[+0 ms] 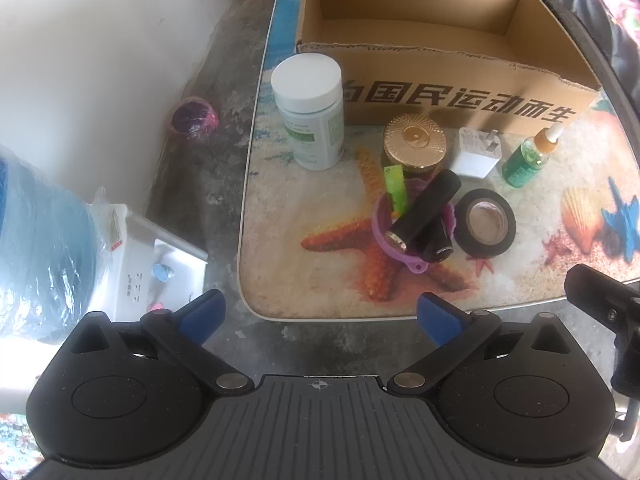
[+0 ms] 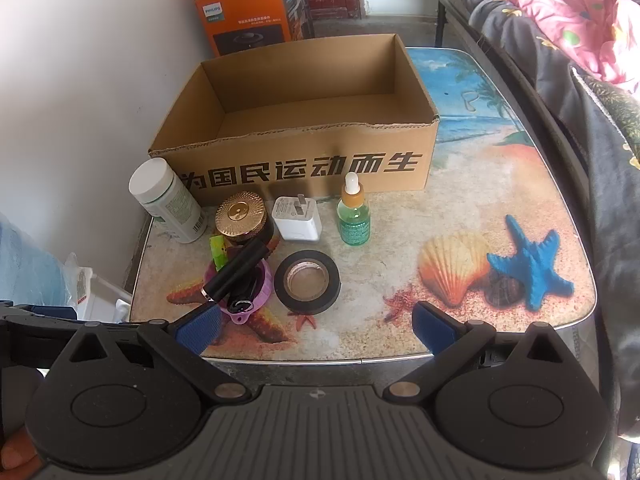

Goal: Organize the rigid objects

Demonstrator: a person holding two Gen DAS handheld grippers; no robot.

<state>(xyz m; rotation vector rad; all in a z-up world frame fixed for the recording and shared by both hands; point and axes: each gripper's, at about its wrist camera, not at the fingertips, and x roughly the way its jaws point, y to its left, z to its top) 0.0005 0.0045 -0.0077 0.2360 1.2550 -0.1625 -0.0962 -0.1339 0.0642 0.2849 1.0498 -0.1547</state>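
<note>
Beach-print tabletop beside a white wall, bed at right. Open cardboard box at rear; before it stand white-capped bottle, gold-lidded jar, charger, dropper bottle, tape roll, and purple cup holding a black cylinder. Left claw and right claw both released, short of the tabletop.

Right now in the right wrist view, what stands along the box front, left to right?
White-capped bottle → gold-lidded jar → white charger → green dropper bottle.
</note>
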